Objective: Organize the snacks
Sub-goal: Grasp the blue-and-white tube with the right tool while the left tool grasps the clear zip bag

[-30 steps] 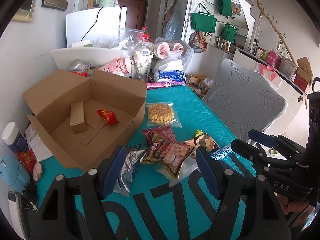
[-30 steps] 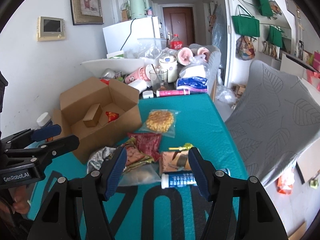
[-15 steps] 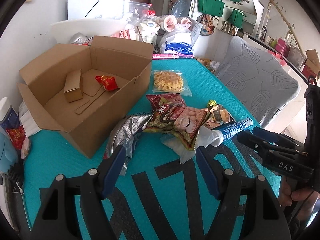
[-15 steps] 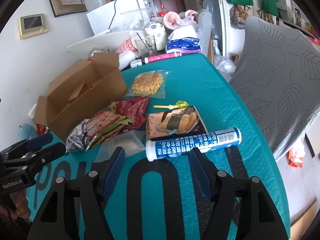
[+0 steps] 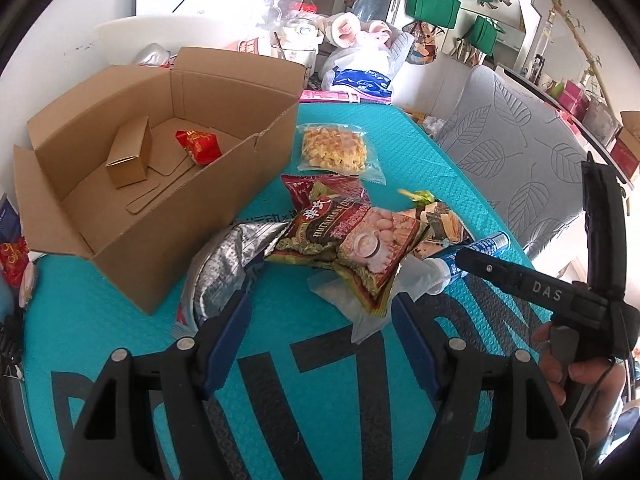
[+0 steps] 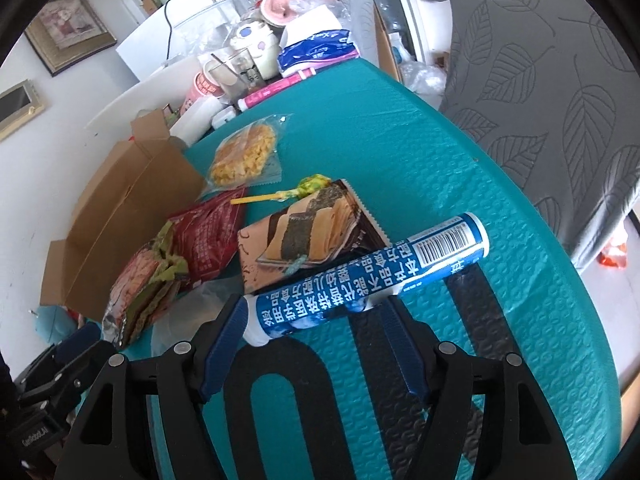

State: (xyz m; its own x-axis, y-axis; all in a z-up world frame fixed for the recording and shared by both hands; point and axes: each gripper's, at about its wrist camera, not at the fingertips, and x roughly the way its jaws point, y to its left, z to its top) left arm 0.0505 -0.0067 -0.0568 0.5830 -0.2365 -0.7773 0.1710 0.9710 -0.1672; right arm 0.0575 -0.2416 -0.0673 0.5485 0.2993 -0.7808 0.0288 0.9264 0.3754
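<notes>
box: plain brown cardboard, matt | table mat: bumpy blue-green | silver bag: shiny crinkly foil | tube: glossy

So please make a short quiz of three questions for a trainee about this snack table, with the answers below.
1. True or false: the cardboard box already holds a red snack packet.
2. Which item lies nearest between the fingers of the right tool? A. the blue tube B. the yellow lollipop C. the clear bag of yellow crackers
3. Fill in: both the right tool and the left tool are ____, gripping nothing.

Key: 1 true; 2 A; 3 open
</notes>
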